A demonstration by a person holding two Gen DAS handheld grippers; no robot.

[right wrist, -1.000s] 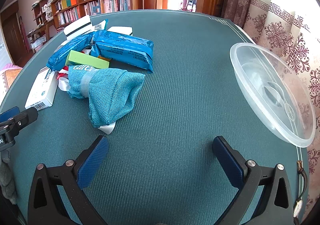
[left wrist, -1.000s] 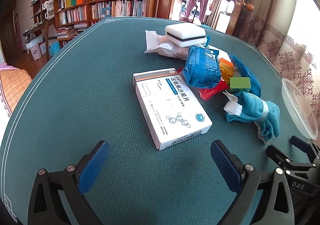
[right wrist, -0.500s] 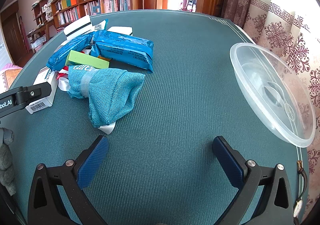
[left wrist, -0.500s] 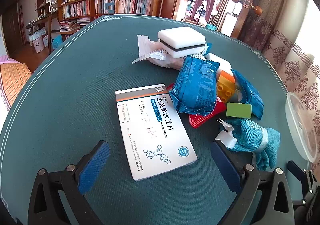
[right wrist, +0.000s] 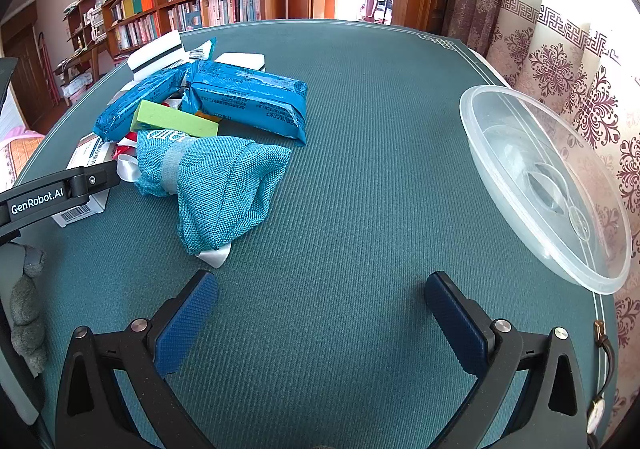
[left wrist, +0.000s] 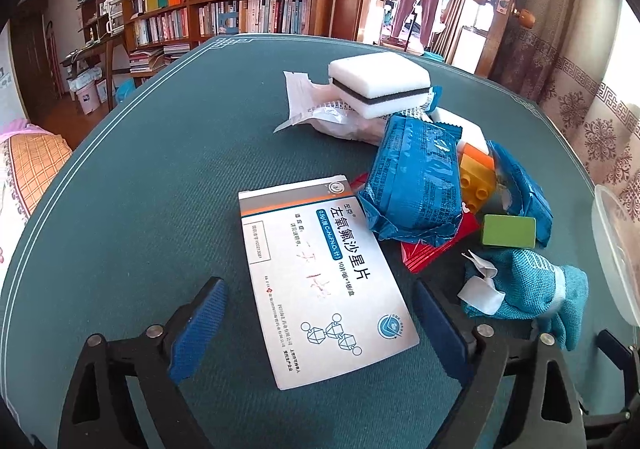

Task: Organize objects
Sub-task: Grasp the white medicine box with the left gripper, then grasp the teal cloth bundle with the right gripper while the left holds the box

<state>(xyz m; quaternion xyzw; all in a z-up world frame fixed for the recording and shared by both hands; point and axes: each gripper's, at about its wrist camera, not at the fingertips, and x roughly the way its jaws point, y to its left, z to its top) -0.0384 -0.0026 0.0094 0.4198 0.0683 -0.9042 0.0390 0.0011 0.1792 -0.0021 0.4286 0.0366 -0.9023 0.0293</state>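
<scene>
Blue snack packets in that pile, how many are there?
2. One blue packet lies beside the white box, overlapping its corner; the other blue packet lies behind the green block. More may be hidden underneath.

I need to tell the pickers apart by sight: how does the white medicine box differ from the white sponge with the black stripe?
The medicine box is thin, flat and printed with text; the sponge is thick, plain white with a black middle layer. The box lies directly on the table; the sponge sits raised on a crinkled clear packet. The box lies between the open jaws of the left gripper; the sponge lies farther off. Both are white and rectangular.
</scene>
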